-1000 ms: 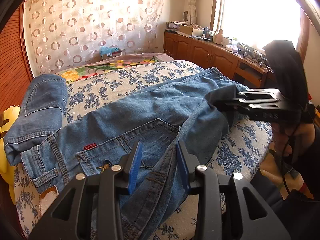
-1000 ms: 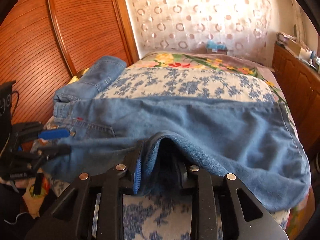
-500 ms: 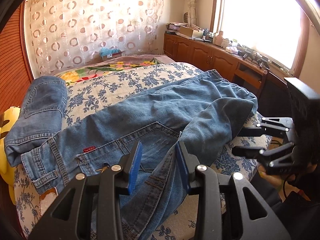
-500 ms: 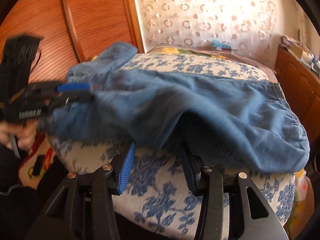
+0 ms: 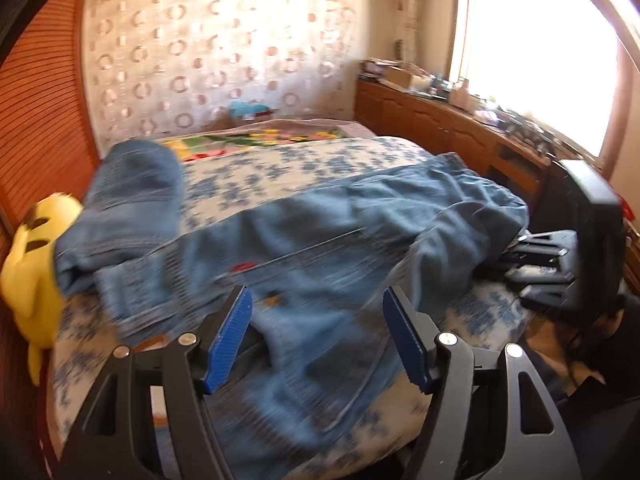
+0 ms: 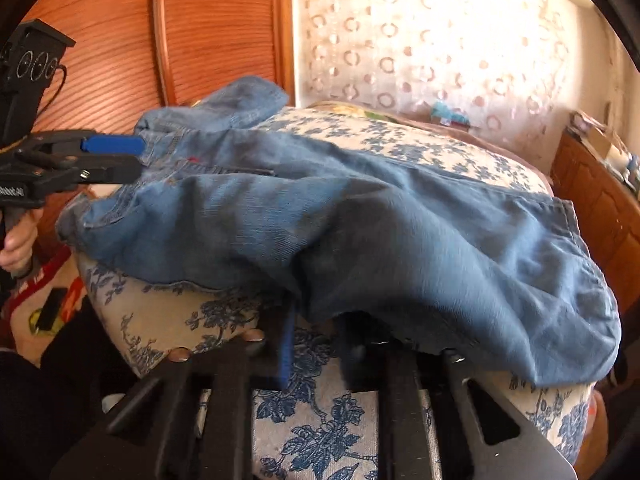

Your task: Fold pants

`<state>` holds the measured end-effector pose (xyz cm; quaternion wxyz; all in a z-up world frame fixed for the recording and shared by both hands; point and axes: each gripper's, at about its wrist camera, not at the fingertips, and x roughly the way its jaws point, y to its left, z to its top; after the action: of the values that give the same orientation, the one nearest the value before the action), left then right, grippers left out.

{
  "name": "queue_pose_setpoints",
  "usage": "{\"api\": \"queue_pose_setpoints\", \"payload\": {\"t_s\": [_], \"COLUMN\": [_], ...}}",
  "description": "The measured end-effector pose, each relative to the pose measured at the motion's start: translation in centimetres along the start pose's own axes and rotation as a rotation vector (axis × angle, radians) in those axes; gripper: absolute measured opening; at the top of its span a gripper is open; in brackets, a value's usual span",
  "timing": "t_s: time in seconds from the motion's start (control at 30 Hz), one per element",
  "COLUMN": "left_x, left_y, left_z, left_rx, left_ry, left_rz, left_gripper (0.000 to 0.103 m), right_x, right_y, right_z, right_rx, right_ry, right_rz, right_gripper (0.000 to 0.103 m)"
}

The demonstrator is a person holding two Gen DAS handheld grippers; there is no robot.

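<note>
Two grippers: both in view, each seen from its own camera and from the other's.
Left gripper [image 5: 316, 336]: jaws spread wide, blue ribbed pads well apart, nothing clamped between them; denim lies below and beyond the gap (contact with the cloth cannot be judged, the frame is smeared).
Left gripper, from the right wrist view [image 6: 116, 156]: its fingers reach in from the left edge at the waist end of the jeans, one blue pad above a black finger with a gap showing between them; a hand [image 6: 16, 244] grips its handle.
Right gripper [image 6: 316, 344]: fingers drawn close together, their tips hidden under a drooping fold of the jeans; whether they pinch that fold cannot be told.
Right gripper, from the left wrist view [image 5: 548, 264]: black body low at the bed's right edge, fingers pointing under the leg end of the denim.
Jeans [image 5: 328, 240]: blue denim, soft and rumpled, lying across the near edge of the bed, waist to the left gripper's side, legs to the right gripper's; a small red tag [image 5: 244, 266] near the back pocket.
Bed cover [image 6: 320, 432]: cream cloth printed with blue flowers.
Second denim piece [image 5: 132, 196]: folded, at the far left beside the headboard.
Left view only: yellow plush toy [image 5: 32, 276] at the bed's left edge, wooden cabinets [image 5: 432, 124] under a bright window.
Right view only: ribbed wooden headboard [image 6: 120, 48].
</note>
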<state>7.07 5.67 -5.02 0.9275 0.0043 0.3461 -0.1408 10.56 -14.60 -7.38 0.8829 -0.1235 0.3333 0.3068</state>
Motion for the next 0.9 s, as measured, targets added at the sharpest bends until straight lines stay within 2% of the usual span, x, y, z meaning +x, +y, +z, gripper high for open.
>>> {"api": "queue_pose_setpoints", "payload": {"t_s": [0.17, 0.27, 0.4, 0.57, 0.63, 0.7, 0.77, 0.83, 0.87, 0.9], "left_x": [-2.6, -3.3, -2.8, -2.0, -2.2, -2.2, -2.3, -2.4, -2.6, -2.7], "left_y": [3.4, 5.5, 7.4, 7.9, 8.1, 8.0, 7.7, 7.5, 7.6, 7.7], "left_z": [-2.5, -4.5, -6.6, -7.4, -7.7, -7.9, -7.9, -7.9, -8.1, -8.2], "left_rx": [-0.051, -0.108, -0.167, -0.196, -0.202, -0.21, -0.201, -0.185, -0.175, -0.173], "left_ry": [0.001, 0.024, 0.069, 0.07, 0.062, 0.065, 0.068, 0.074, 0.074, 0.074], "left_rz": [0.125, 0.172, 0.195, 0.171, 0.148, 0.124, 0.14, 0.174, 0.178, 0.176], "left_gripper": [0.068, 0.068, 0.068, 0.068, 0.053, 0.045, 0.033, 0.013, 0.012, 0.006], "right_x": [-3.6, -6.7, -7.6, -6.6, -6.7, -6.8, -6.9, -7.1, -7.0, -7.0], "right_y": [-0.9, -0.4, -0.1, -0.6, -0.8, -1.0, -1.0, -1.0, -1.1, -1.1], "right_z": [1.3, 2.6, 3.0, 1.9, 1.5, 1.2, 1.0, 1.0, 1.0, 0.9], "right_rx": [0.031, 0.002, 0.013, 0.063, 0.085, 0.1, 0.105, 0.112, 0.114, 0.117], "right_ry": [-0.027, -0.077, -0.07, -0.05, -0.05, -0.046, -0.04, -0.034, -0.032, -0.029], "right_rz": [0.083, 0.08, 0.09, 0.095, 0.103, 0.105, 0.109, 0.114, 0.114, 0.114], "right_gripper": [0.001, 0.0, 0.0, 0.0, 0.0, 0.0, 0.0, 0.0, 0.0, 0.0]}}
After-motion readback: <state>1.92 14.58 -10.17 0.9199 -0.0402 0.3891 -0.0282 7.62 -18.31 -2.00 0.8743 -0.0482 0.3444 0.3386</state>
